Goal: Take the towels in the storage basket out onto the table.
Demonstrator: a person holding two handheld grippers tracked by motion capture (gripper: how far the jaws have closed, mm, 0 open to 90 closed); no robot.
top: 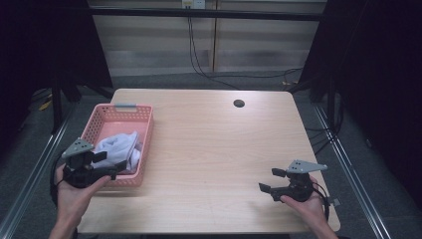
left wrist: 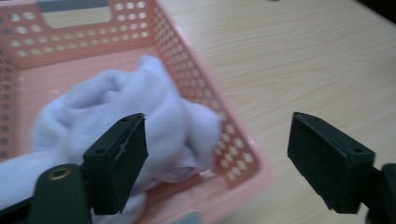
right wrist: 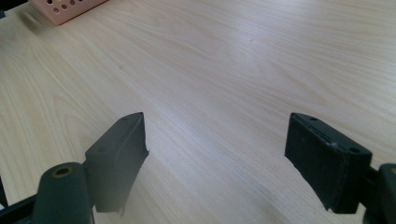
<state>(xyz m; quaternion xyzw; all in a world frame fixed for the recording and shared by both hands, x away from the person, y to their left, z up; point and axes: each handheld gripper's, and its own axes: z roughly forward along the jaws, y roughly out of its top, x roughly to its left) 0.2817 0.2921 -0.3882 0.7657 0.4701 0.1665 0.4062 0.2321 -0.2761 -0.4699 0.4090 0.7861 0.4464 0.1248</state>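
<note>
Open jaws above basketed white cloth (left wrist: 140, 107)

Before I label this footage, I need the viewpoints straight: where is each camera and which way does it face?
High view: above the near edge, facing forward and down on the wooden table; forearms, left gripper, right gripper.
Left gripper view: rides that gripper, open jaws over the pink basket holding white cloth.
Right gripper view: open jaws over bare tabletop.
Shared: all three views catch the basket.
</note>
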